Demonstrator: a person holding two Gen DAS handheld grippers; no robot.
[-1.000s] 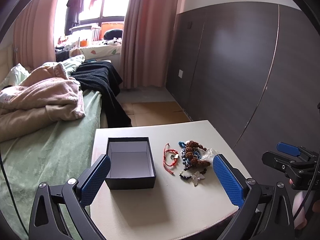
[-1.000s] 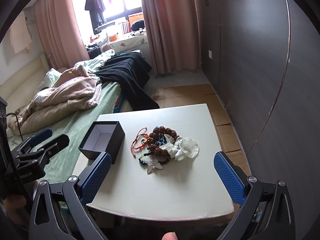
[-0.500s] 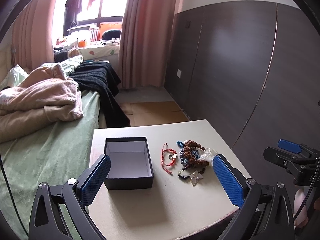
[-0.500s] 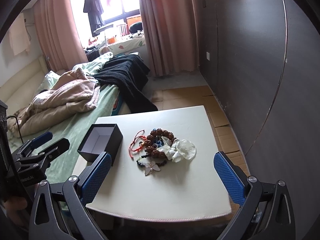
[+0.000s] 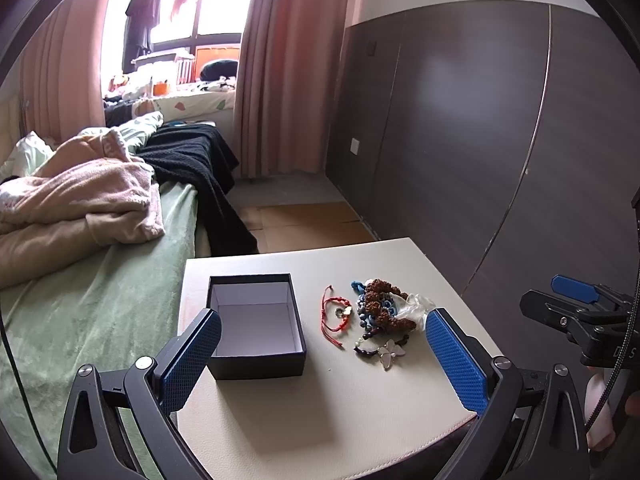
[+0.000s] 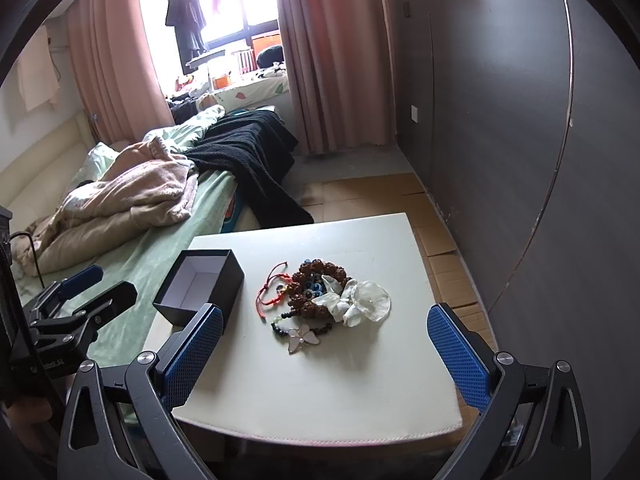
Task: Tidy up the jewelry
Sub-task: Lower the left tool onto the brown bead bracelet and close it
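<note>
We hold the left gripper [image 5: 320, 364] and right gripper [image 6: 324, 360] spread apart, empty; the tangled bracelets [image 6: 316, 300] lie just right of the open box [image 6: 200, 284]; pinching one strand risks dragging the whole clump.

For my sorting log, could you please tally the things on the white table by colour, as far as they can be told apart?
Black box: 1
Red cord bracelet: 1
Brown bead bracelet: 1
Blue bead piece: 1
Dark bead strand with pale butterfly charm: 1
White translucent pieces: too tangled to count
Total: 5 distinct things, plus the white cluster.
</note>
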